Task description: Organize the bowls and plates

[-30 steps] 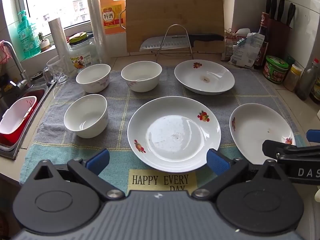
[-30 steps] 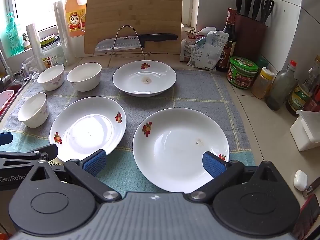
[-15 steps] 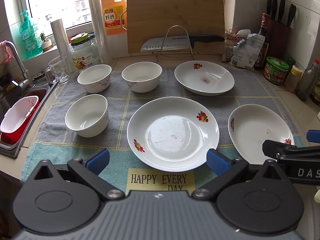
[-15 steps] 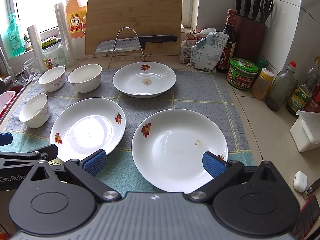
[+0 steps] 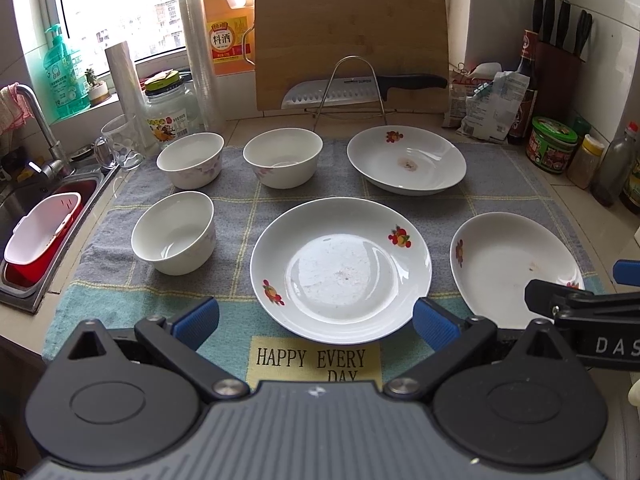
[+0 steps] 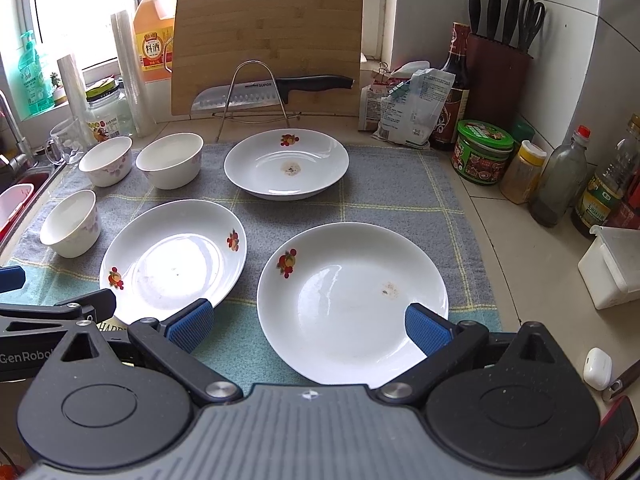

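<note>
Left wrist view showed the left gripper (image 5: 315, 317) spread apart and empty above the near edge of the grey cloth (image 5: 240, 184); on that cloth, from left to right, sat three bowls (image 5: 173, 233), the middle plate (image 5: 341, 268), a far plate (image 5: 406, 159) and the right plate (image 5: 516, 268). In the right wrist view the right gripper (image 6: 308, 325) was likewise apart and empty, over the right plate's near rim.

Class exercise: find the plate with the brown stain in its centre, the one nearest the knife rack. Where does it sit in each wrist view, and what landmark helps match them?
Left wrist: stained plate, upper right of centre.
Right wrist: same plate, upper centre.
Shared landmark: the knife on its wire rack just behind it.
</note>
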Motion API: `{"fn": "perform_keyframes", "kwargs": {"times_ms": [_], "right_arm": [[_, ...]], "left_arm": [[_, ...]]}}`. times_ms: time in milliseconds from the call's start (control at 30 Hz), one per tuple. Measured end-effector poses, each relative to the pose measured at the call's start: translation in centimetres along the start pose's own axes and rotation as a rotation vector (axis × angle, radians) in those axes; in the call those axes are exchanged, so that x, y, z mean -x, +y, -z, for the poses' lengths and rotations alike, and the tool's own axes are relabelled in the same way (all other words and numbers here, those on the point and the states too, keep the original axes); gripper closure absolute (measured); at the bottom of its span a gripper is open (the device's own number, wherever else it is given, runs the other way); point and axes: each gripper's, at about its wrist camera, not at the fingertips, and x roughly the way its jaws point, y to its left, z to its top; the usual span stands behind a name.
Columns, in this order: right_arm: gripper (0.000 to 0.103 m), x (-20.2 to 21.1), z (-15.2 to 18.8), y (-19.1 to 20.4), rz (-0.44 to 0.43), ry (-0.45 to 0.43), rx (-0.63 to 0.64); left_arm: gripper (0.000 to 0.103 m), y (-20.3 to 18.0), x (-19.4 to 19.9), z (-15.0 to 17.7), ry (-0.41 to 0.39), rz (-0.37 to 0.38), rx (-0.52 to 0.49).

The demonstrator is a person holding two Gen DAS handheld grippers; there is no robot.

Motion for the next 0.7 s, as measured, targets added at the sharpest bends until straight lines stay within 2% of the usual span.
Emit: {"fn": "perform_keyframes", "kwargs": {"times_ms": [700], "right_arm": [[0.000, 0.55, -0.02, -0.68, -0.020, -0.020, 0.019]], "left_arm": [[0.001, -0.57, 0.82, 0.31, -0.015, -0.018, 0.011]]}}
